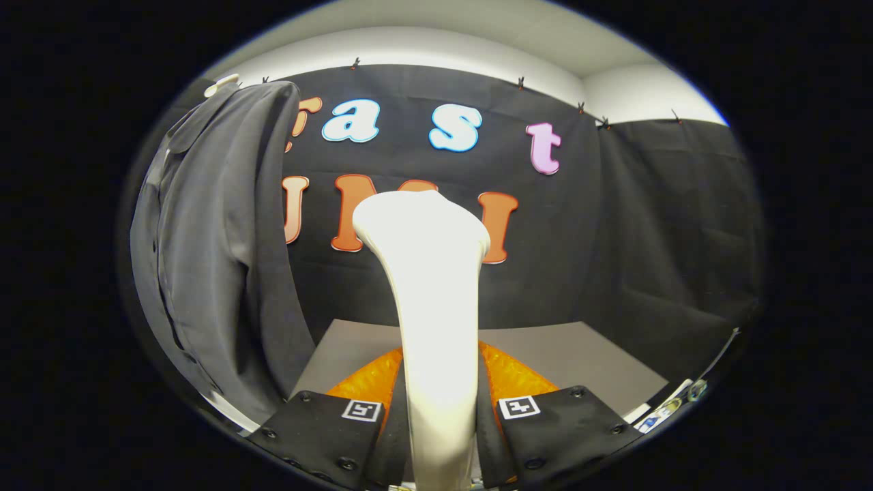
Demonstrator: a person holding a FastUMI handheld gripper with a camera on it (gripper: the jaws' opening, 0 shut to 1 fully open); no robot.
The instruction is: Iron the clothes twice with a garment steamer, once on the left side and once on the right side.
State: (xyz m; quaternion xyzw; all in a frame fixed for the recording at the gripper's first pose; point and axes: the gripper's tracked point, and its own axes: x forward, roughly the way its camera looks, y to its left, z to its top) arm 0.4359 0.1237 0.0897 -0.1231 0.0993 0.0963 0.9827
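Gripper view, tongs [436,409] clenched on upright steamer [430,286], shirt [211,259] hanging (dark) beside

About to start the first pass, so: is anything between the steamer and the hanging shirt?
Nothing visible. The gripper is shut on the steamer, and the dark shirt hangs off to its side with open space between.

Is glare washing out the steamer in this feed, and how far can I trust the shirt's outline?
Gripper view: the white plastic garment steamer, clamped between the jaws of the gripper, is overexposed along its handle, with surface detail lost; its head stays readable. The dark grey hanging shirt is evenly lit and sharp, but fisheye distortion bows its outline, so trust its position, not its shape.
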